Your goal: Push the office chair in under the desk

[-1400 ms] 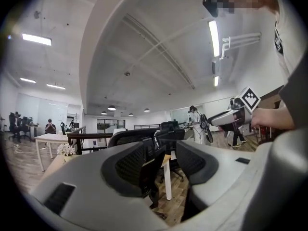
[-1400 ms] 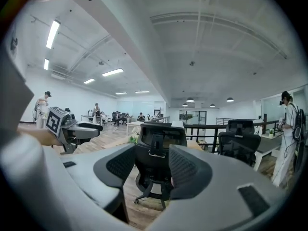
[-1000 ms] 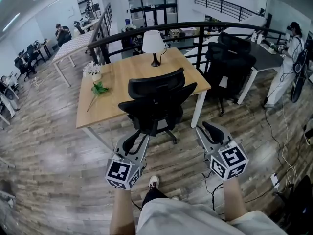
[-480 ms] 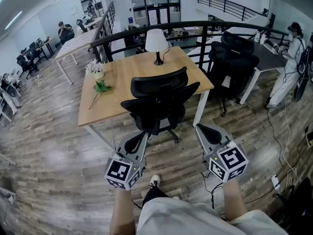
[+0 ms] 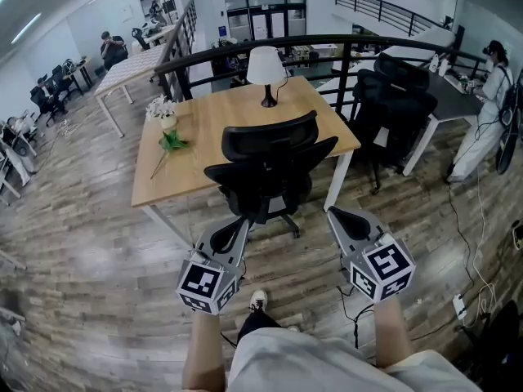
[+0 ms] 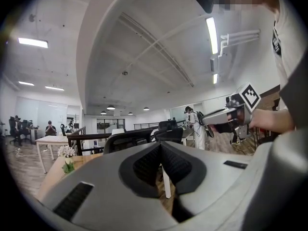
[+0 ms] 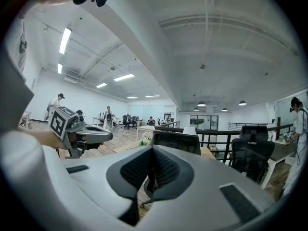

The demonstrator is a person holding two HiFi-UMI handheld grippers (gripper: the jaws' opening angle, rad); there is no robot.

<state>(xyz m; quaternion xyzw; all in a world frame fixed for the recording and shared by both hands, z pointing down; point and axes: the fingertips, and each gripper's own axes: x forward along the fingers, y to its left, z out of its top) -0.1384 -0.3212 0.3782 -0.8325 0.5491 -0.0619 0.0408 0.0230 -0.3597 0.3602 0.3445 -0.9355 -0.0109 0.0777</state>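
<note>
A black office chair (image 5: pixel 270 170) stands at the near edge of the wooden desk (image 5: pixel 204 141), its backrest toward me and its seat partly under the top. My left gripper (image 5: pixel 233 229) hangs just short of the chair's base on the left, shut with nothing in it. My right gripper (image 5: pixel 338 216) is off the chair's right side near the desk leg, also shut and empty. In the left gripper view the pads (image 6: pixel 147 163) meet, with the chair's backrest (image 6: pixel 126 139) beyond. The right gripper view shows closed jaws and the backrest (image 7: pixel 175 141) ahead.
A white lamp (image 5: pixel 267 65) and a vase of flowers (image 5: pixel 163 118) stand on the desk. A second black chair (image 5: pixel 392 96) sits to the right by another desk. A dark railing (image 5: pixel 245 46) runs behind. A person in white (image 5: pixel 489 96) stands far right, with cables (image 5: pixel 472 219) on the floor.
Both grippers' jaws have closed from partly open. The desk and chair have drifted slightly right in the head view; the grippers stay in about the same place.
</note>
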